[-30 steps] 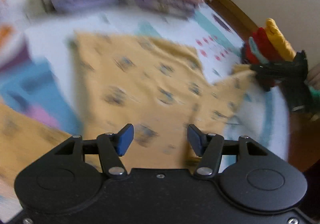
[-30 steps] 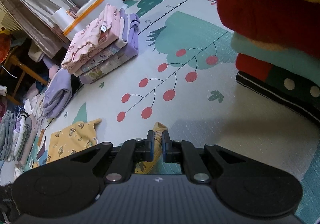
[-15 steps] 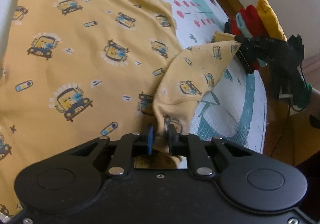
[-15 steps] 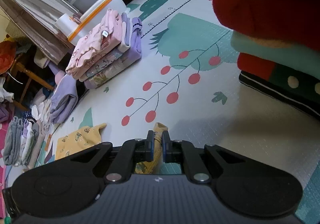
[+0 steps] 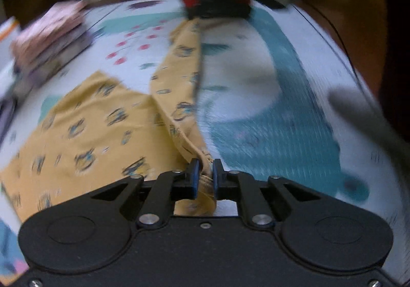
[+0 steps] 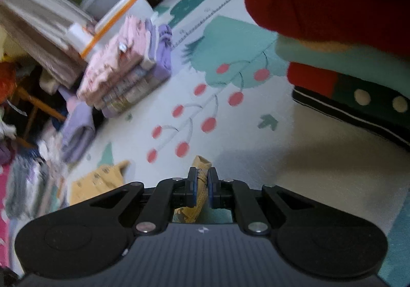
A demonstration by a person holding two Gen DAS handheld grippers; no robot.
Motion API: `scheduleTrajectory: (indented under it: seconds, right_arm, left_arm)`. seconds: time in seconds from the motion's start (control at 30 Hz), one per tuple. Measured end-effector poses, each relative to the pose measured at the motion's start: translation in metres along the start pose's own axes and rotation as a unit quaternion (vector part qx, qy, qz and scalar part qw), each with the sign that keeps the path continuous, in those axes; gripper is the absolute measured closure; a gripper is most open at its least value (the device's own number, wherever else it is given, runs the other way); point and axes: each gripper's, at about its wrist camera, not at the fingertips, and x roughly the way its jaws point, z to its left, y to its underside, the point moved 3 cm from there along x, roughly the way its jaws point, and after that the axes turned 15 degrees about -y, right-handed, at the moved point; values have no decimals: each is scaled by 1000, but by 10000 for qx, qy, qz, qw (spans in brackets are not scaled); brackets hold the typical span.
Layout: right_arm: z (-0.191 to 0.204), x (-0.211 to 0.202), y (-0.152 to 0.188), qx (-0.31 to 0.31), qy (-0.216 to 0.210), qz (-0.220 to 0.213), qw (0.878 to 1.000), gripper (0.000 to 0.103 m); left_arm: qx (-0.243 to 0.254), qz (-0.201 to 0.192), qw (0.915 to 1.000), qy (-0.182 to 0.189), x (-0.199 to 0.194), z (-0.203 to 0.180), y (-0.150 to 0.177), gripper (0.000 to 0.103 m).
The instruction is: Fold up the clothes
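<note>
Left wrist view, left to right: a stack of folded clothes (image 5: pixel 51 38), blurred, lies at the far left of the play mat (image 5: pixel 282 82); beside it the yellow garment (image 5: pixel 89 120), printed with small cars, lies mostly flat on the mat, with one narrow part pulled up into a taut band that runs from the left claw (image 5: pixel 203 175) away to the right claw (image 5: pixel 223 2), dark and blurred at the top of the view. The left claw's jaws have just been closing and now stand clamped on a bunched ribbed edge of the garment. Right wrist view, left to right: loose clothes in a heap (image 6: pixel 33 159) at the mat's edge, a rolled lilac piece (image 6: pixel 77 128), the folded stack (image 6: pixel 120 74) in front of a white tub (image 6: pixel 120 10), then the right claw (image 6: pixel 202 184), pressed together on another ribbed yellow edge; a red and yellow plush mass (image 6: pixel 320 5) fills the upper right. Handling, as a judgement: the garment looks light, thin and limp, so it will sag and crease wherever unsupported; ribbed hems and corners give the firmest hold, and two spaced grips keep an edge straight. Count: one yellow garment, two claws, one folded stack of several pieces whose exact number cannot be told, one lilac roll.
</note>
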Motion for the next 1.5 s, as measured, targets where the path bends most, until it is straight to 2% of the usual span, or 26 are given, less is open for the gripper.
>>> scheduleTrajectory:
  seconds: [0.17,0.23,0.27,0.4,0.57,0.67,0.7,0.77,0.87,1.0,1.1,1.23,1.43,1.5]
  right_arm:
    - [-7,5,7,-329,591,518,9964,82]
    - [-4,3,2,-409,590,451,9964,73]
    - [0,4,0,-498,579,446,9961,67]
    - [20,28,-8,-1260,532,769,9876,58]
    - [30,68,-8,-2114,701,1420,9645,57]
    - [27,81,-3,-2427,776,1703,9519,60]
    - [27,82,-2,-2511,776,1703,9497,67]
    - [31,79,-4,-2580,680,1601,9504,92]
    - [40,68,-10,-2628,423,1384,9539,93]
    - [59,33,-19,-2602,-53,914,9612,93]
    - [63,9,-19,-2590,-275,815,9620,93]
    - [58,-18,-7,-2852,-270,1052,9523,93]
    - [48,-43,40,-3452,264,1949,9177,93]
    - [37,-47,51,-3421,490,2111,9143,93]
  left_arm:
    - [1020,-158,9945,-185,6,-35,10,95]
    - [1177,-194,9926,-211,6,-39,12,95]
    - [1183,-193,9926,-209,7,-39,12,95]
    - [1023,-125,9945,-171,11,-33,11,95]
    - [777,-34,9969,-130,12,-28,10,95]
    - [658,8,9978,-101,11,-27,10,95]
    - [610,25,9981,-86,11,-27,11,95]
    - [505,59,9987,-53,12,-25,11,95]
    - [389,93,9992,-27,12,-23,10,95]
    - [513,55,9986,-76,10,-28,11,95]
    - [568,42,9983,-94,10,-29,11,95]
    - [561,52,9983,-116,10,-27,12,95]
    - [627,52,9979,-143,10,-28,13,95]
    - [739,23,9971,-168,10,-31,12,95]
